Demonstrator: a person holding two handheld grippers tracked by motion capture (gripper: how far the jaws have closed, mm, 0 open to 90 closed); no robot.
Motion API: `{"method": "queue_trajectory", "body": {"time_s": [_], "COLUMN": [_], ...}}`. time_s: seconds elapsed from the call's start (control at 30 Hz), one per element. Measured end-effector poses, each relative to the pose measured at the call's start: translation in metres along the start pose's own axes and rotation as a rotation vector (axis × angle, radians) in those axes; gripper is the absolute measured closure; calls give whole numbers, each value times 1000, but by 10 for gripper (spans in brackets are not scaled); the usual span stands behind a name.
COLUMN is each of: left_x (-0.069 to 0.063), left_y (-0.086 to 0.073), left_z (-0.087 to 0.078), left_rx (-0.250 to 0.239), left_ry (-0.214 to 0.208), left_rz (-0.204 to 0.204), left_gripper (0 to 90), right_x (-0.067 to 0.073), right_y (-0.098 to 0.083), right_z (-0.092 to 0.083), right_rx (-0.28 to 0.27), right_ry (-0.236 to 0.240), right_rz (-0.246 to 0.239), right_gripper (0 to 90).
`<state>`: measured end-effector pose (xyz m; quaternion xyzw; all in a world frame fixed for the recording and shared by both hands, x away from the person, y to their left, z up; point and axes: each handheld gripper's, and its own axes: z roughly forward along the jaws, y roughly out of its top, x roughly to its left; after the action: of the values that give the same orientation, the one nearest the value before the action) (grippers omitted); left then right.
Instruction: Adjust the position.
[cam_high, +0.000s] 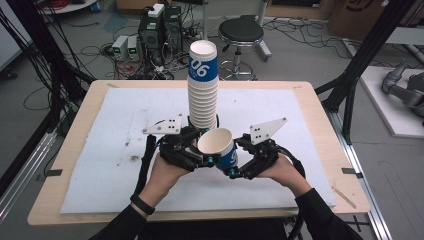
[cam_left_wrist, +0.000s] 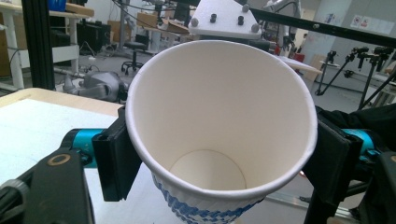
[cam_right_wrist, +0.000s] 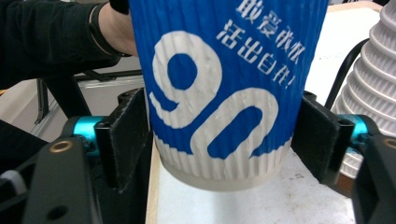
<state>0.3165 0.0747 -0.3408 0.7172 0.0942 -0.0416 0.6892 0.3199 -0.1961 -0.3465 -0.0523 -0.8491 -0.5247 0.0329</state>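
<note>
Passing a blue paper cup (cam_high: 220, 147) between hands: left tongs (cam_high: 200, 159) clench its rim, right tongs (cam_right_wrist: 219, 140) hug its base, stack (cam_high: 202, 90) at twelve o'clock.

- A tilted paper cup (cam_high: 218, 146) sits between the left gripper (cam_high: 196, 154) and right gripper (cam_high: 243, 156).
- Both seem to touch it.
- The cup stack (cam_high: 202, 87) stands at twelve o'clock, just beside.

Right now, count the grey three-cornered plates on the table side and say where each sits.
2. One grey plate tops the left tongs, left of the single cup; the other plate tops the right tongs, right of it.
</note>
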Motion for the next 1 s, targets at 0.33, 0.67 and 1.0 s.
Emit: {"method": "queue_trajectory", "body": {"time_s": [0.33, 0.67, 1.0], "left_x": [-1, -9, -9], "left_y": [10, 19, 13], "left_z": [0, 7, 12], "left_rx": [162, 223, 80], "left_ry": [44, 54, 12], "left_rz": [40, 91, 29], "left_gripper": [234, 234, 180], "right_x": [-1, 1, 3], "right_y": [-1, -6, -7], "right_z": [7, 21, 20], "right_rx": [34, 43, -61], "right_ry": [-27, -45, -13], "right_rz": [8, -11, -3], "right_gripper": [209, 301, 306]}}
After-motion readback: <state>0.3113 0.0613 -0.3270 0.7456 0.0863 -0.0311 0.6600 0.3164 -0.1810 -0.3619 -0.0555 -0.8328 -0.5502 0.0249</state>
